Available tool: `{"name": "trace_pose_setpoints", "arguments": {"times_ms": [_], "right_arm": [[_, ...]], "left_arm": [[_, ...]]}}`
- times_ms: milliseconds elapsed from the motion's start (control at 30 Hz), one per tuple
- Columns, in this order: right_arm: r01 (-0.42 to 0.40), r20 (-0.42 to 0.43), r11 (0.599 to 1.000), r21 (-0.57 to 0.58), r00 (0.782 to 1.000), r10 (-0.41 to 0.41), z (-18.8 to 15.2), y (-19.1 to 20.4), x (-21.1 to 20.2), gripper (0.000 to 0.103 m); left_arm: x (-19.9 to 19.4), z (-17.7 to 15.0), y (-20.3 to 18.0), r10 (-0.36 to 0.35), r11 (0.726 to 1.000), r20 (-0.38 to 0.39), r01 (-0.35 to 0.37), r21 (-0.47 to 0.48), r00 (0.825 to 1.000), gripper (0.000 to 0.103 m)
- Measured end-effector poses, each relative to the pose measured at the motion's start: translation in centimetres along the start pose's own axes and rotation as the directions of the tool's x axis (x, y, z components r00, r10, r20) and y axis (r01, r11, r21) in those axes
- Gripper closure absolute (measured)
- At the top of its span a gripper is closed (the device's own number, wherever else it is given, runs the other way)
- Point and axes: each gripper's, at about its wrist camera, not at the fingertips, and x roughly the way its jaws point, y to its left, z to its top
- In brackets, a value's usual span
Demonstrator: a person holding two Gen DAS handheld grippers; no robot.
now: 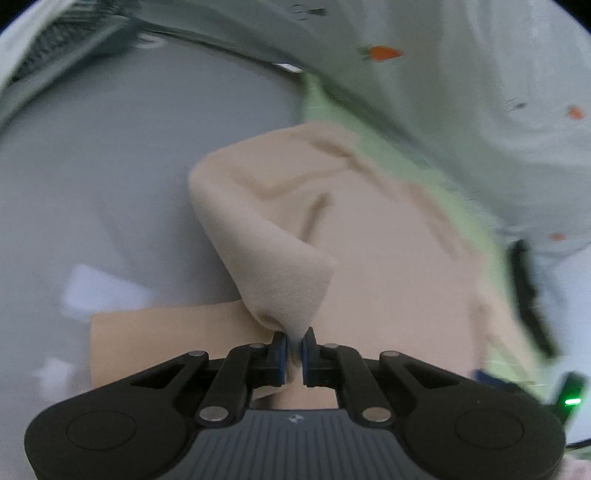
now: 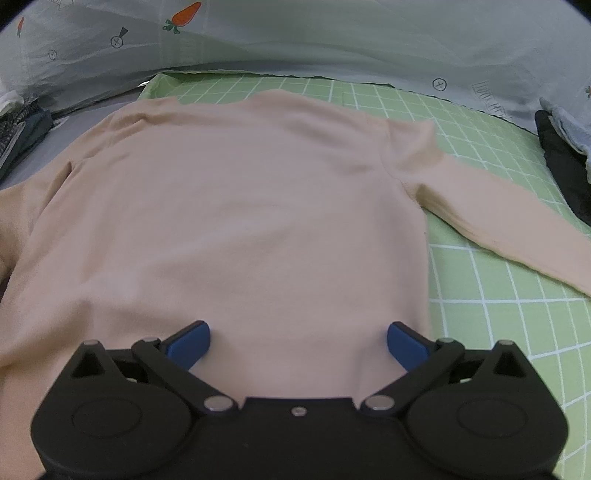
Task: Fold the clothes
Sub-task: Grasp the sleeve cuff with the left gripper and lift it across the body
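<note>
A beige long-sleeved shirt (image 2: 240, 206) lies flat on a green checked mat (image 2: 491, 332), its right sleeve (image 2: 509, 218) stretched out to the side. My left gripper (image 1: 294, 345) is shut on a pinched fold of the same beige shirt (image 1: 280, 254), which rises in a peak from the blue pads. The rest of that cloth spreads out beyond it in the blurred left wrist view. My right gripper (image 2: 298, 341) hovers open over the shirt's lower body, blue fingertips (image 2: 190, 343) spread wide with only flat fabric below them.
A pale sheet with carrot prints (image 2: 184, 16) lies bunched along the far side. Dark clothing (image 2: 565, 173) sits at the right edge of the mat, and more dark items (image 2: 22, 136) at the far left. Grey surface (image 1: 92, 192) lies left of the shirt.
</note>
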Motion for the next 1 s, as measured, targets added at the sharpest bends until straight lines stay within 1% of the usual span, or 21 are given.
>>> {"name": "trace_pose_setpoints", "arguments": {"times_ms": [67, 100, 133, 167, 200, 267, 333, 400, 467, 533, 633, 667, 767, 800, 833, 867, 900, 933, 967, 1000], "right_arm": [[-0.001, 0.000, 1.000, -0.001, 1.000, 0.001, 0.0, 0.0, 0.0, 0.000], [0.000, 0.001, 1.000, 0.001, 1.000, 0.000, -0.1, 0.0, 0.0, 0.000], [0.001, 0.002, 1.000, 0.003, 1.000, -0.001, -0.2, 0.1, -0.1, 0.000], [0.001, 0.004, 1.000, 0.004, 1.000, -0.001, -0.2, 0.1, -0.1, 0.000], [0.001, 0.006, 1.000, 0.006, 1.000, -0.001, -0.2, 0.0, 0.0, 0.000], [0.000, 0.010, 1.000, 0.009, 1.000, 0.000, -0.3, 0.1, 0.0, 0.000], [0.000, 0.013, 1.000, 0.010, 1.000, -0.001, -0.3, 0.2, 0.1, 0.000], [0.000, 0.016, 1.000, 0.010, 1.000, -0.001, -0.3, 0.2, 0.1, 0.000], [0.001, 0.017, 1.000, 0.009, 1.000, -0.001, -0.3, 0.2, 0.1, 0.000], [0.001, 0.017, 1.000, 0.009, 1.000, -0.001, -0.3, 0.2, 0.1, 0.000], [0.003, 0.020, 1.000, 0.010, 1.000, -0.003, -0.3, 0.2, 0.1, 0.000], [0.004, 0.020, 1.000, 0.011, 1.000, -0.004, -0.3, 0.2, 0.0, 0.000], [0.003, 0.023, 1.000, 0.011, 1.000, -0.003, -0.3, 0.2, 0.1, 0.000], [0.003, 0.023, 1.000, 0.011, 1.000, -0.003, -0.3, 0.2, 0.1, 0.000], [0.003, 0.024, 1.000, 0.011, 1.000, -0.003, -0.3, 0.2, 0.1, 0.000], [0.003, 0.024, 1.000, 0.012, 1.000, -0.003, -0.3, 0.2, 0.1, 0.000], [0.003, 0.025, 1.000, 0.012, 1.000, -0.003, -0.3, 0.2, 0.1, 0.000], [0.003, 0.026, 1.000, 0.012, 1.000, -0.003, -0.3, 0.2, 0.1, 0.000], [0.003, 0.027, 1.000, 0.013, 1.000, -0.003, -0.3, 0.2, 0.1, 0.000], [0.003, 0.027, 1.000, 0.013, 1.000, -0.004, -0.3, 0.2, 0.1, 0.000]], "left_arm": [[-0.5, 0.3, 1.0, -0.026, 0.999, 0.006, 0.026, -0.047, 1.000, 0.095], [-1.0, 0.5, 1.9, -0.019, 0.997, 0.014, 0.020, -0.081, 1.000, 0.095], [-1.5, 0.6, 3.1, 0.002, 0.993, 0.025, 0.001, -0.121, 1.000, 0.095], [-2.1, 0.8, 4.2, 0.039, 0.988, 0.037, -0.033, -0.151, 0.999, 0.095], [-2.6, 1.0, 5.2, 0.097, 0.982, 0.047, -0.088, -0.167, 0.994, 0.095], [-3.5, 1.6, 7.3, 0.222, 0.958, 0.059, -0.207, -0.197, 0.973, 0.095], [-4.4, 1.8, 9.4, 0.328, 0.920, 0.065, -0.303, -0.247, 0.942, 0.093], [-5.0, 1.9, 10.7, 0.385, 0.893, 0.077, -0.350, -0.282, 0.920, 0.082], [-5.5, 1.8, 11.6, 0.425, 0.873, 0.089, -0.382, -0.304, 0.901, 0.077], [-5.8, 1.5, 11.2, 0.448, 0.868, 0.114, -0.400, -0.295, 0.887, 0.074], [-5.5, 1.2, 10.1, 0.500, 0.853, 0.144, -0.456, -0.253, 0.854, 0.072], [-5.2, 1.1, 9.7, 0.513, 0.849, 0.147, -0.476, -0.229, 0.845, 0.072], [-4.2, 1.1, 8.8, 0.551, 0.834, 0.119, -0.538, -0.122, 0.826, 0.072], [-3.9, 1.0, 8.7, 0.554, 0.832, 0.108, -0.546, -0.096, 0.825, 0.074], [-3.7, 1.0, 8.5, 0.550, 0.835, 0.097, -0.544, -0.079, 0.830, 0.075], [-3.4, 0.9, 8.3, 0.545, 0.838, 0.085, -0.542, -0.062, 0.834, 0.082], [-3.2, 0.9, 8.2, 0.534, 0.846, 0.072, -0.531, -0.053, 0.843, 0.087], [-3.1, 0.9, 8.0, 0.510, 0.860, 0.060, -0.508, -0.045, 0.858, 0.087], [-3.1, 1.1, 7.7, 0.482, 0.876, 0.048, -0.480, -0.035, 0.875, 0.090], [-3.0, 1.2, 7.4, 0.452, 0.892, 0.037, -0.452, -0.025, 0.891, 0.091]]}}
